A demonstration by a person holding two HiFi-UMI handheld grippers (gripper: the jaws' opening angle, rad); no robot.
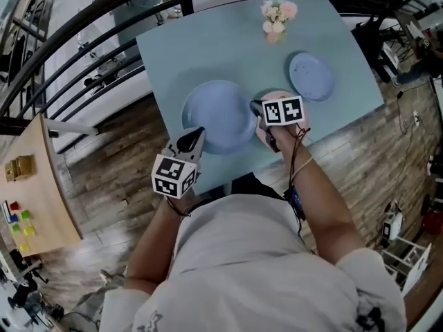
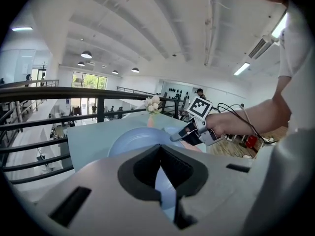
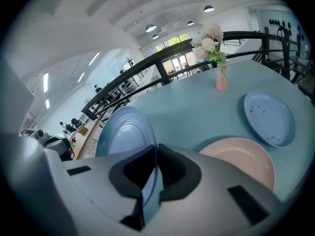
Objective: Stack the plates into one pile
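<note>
Head view: the large blue plate (image 1: 218,116) spans between both grippers, just beside the pink plate (image 1: 263,135).

Left gripper view: the left gripper (image 2: 160,168) is clamped on its near rim.

Right gripper view: the right gripper (image 3: 156,173) pinches the far rim. Uneven lifting could twist the thin rim loose, and the plate would drop.

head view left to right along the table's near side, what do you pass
left claw → large blue plate → right claw → small blue plate
</note>
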